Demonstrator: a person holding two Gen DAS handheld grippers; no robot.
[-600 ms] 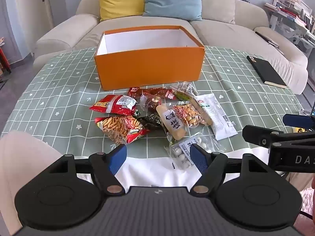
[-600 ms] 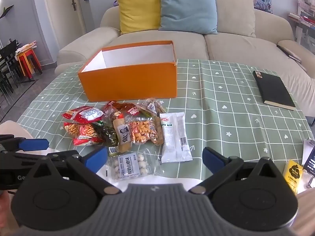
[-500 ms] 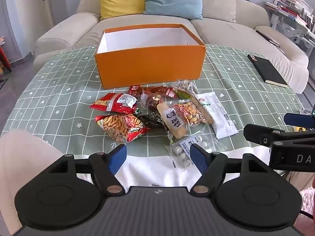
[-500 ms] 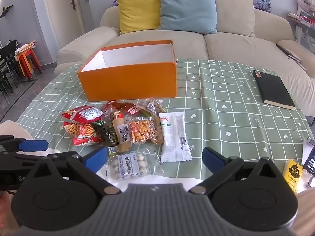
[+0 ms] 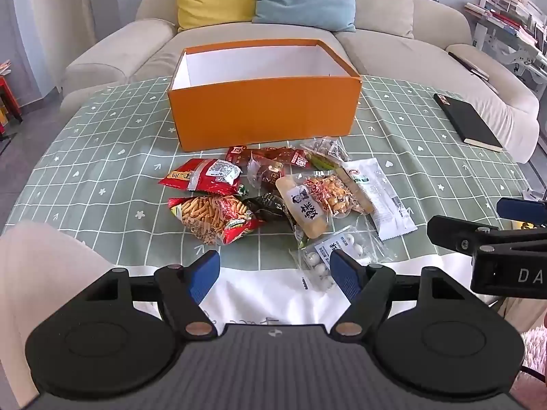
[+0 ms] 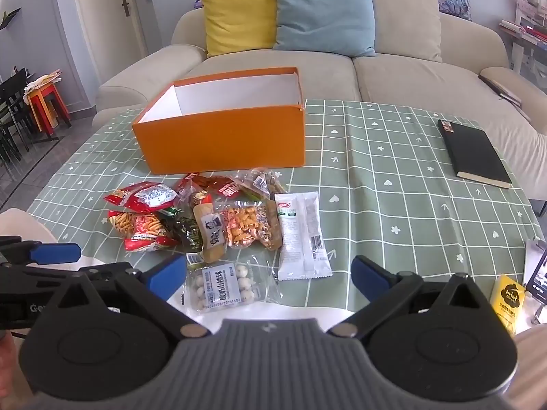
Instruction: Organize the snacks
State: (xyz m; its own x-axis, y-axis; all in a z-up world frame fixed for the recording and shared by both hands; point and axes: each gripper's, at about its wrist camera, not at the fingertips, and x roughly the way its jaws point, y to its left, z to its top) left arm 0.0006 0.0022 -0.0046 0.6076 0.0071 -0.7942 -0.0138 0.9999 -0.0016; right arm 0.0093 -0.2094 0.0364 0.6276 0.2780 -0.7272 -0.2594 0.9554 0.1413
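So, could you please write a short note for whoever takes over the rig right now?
Left tongs: open, holding nothing, hovering at the table's near edge in front of the snack pile.
Right tongs: open, holding nothing, just above the clear pack of white balls.
Orange box: open at the back of the table; no snacks visible inside.
Snacks: all lying in a cluster in front of the box, including the red packets, the stick snack bag and the long white packet.
Done: nothing boxed.
Left: move every snack into the box.
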